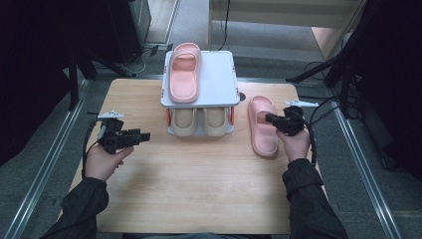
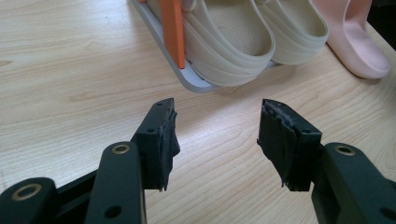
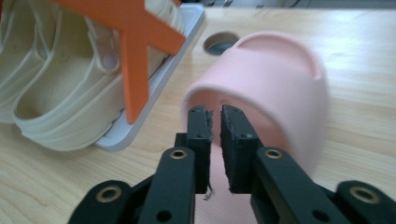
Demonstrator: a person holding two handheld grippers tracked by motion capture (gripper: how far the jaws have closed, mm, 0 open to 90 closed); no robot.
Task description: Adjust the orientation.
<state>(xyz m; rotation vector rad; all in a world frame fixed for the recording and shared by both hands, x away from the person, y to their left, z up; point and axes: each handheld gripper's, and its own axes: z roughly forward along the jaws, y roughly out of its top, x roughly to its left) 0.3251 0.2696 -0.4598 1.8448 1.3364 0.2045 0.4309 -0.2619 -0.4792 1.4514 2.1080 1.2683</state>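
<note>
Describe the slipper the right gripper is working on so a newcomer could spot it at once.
Start at the small grey two-tier rack at the table's far edge. On the bare wood to its right lies a pink slipper, at the right gripper. Its pink twin sits on top of the rack; the beige pair sits underneath.

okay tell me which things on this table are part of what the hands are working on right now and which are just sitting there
In the job:
right gripper, jaws nearly together at the strap
pink slipper on the table
white shoe rack
pink slipper on the rack's top shelf

Just there:
beige slippers on the lower shelf
left gripper, jaws open over bare wood
</note>
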